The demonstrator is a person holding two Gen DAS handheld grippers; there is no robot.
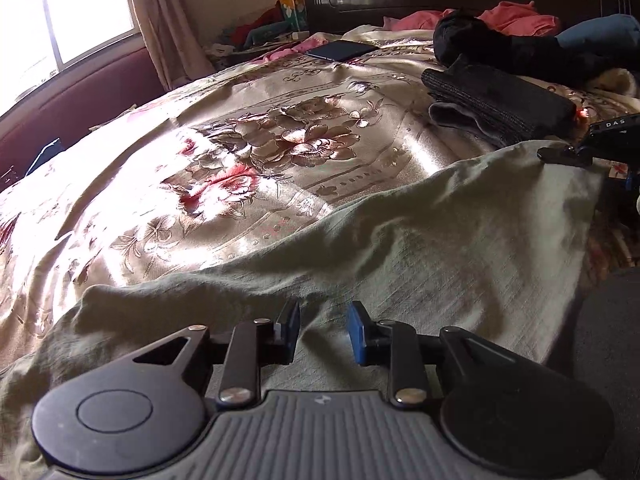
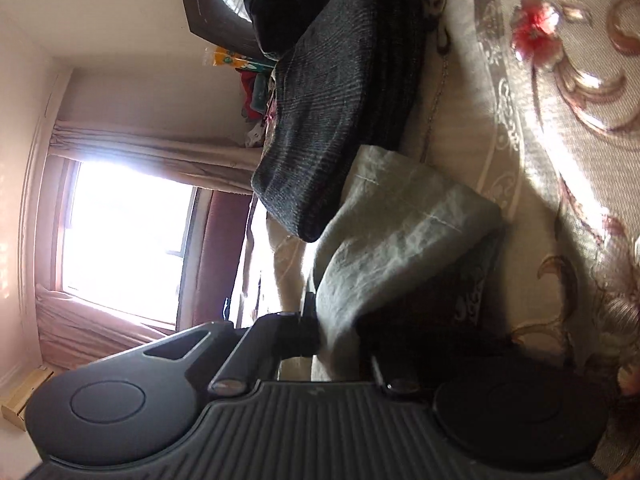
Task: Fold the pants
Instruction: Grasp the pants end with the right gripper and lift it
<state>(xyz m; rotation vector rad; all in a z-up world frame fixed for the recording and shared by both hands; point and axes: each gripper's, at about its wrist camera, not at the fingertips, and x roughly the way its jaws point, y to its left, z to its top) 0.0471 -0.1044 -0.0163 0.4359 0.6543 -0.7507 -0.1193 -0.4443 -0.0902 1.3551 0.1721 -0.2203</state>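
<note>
Left wrist view: the pale green pants [image 1: 400, 248] lie spread across the near part of the flowered bedspread [image 1: 248, 136]. Over them the left hand-held gripper [image 1: 323, 332] stands with its jaws apart, cloth showing in the gap but not pinched. At the pants' far right corner the right hand-held gripper [image 1: 560, 155] is clamped on the fabric; its own view shows the cloth [image 2: 400, 248] bunched between its closed jaws. Folded dark clothes [image 1: 500, 108] lie just beyond the pants.
</note>
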